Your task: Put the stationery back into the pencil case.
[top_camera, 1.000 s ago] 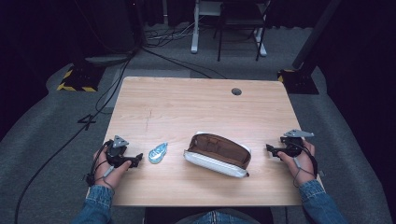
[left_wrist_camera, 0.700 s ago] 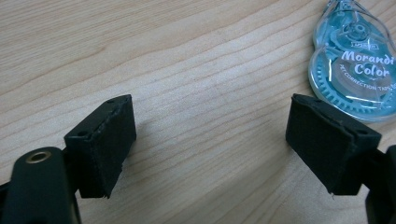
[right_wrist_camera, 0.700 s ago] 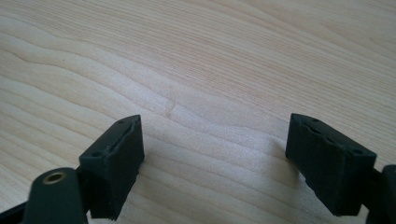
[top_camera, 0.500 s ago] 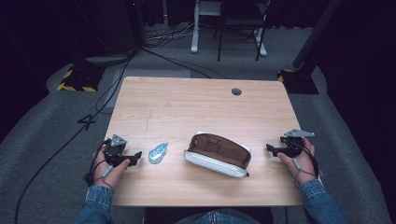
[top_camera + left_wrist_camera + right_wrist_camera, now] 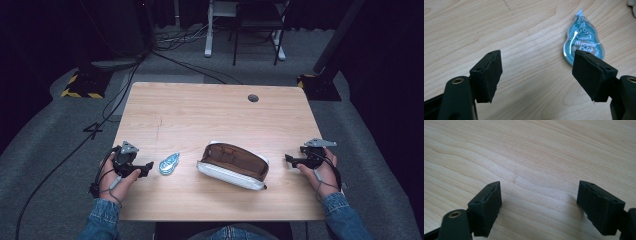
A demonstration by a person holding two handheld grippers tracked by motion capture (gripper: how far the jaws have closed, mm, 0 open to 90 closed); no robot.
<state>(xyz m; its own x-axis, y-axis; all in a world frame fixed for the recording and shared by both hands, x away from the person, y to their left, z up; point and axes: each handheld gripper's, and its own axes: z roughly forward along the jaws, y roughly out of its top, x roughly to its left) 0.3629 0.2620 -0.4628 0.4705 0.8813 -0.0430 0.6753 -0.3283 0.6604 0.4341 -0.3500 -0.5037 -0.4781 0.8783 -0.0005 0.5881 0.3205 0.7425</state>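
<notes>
Pale wood tabletop (image 5: 210,115) carries the blue correction tape (image 5: 169,163) at lower left, beside the open pencil case (image 5: 232,165). My left gripper (image 5: 142,169) has been narrowing, jaws apart on nothing; my right gripper (image 5: 292,160) gapes empty. I should straddle the tape squarely.

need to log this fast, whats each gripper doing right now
Left gripper: open, jaws have just been closing, nothing between them; blue correction tape lies just ahead on the table.
Right gripper: open, empty, over bare table.
</notes>
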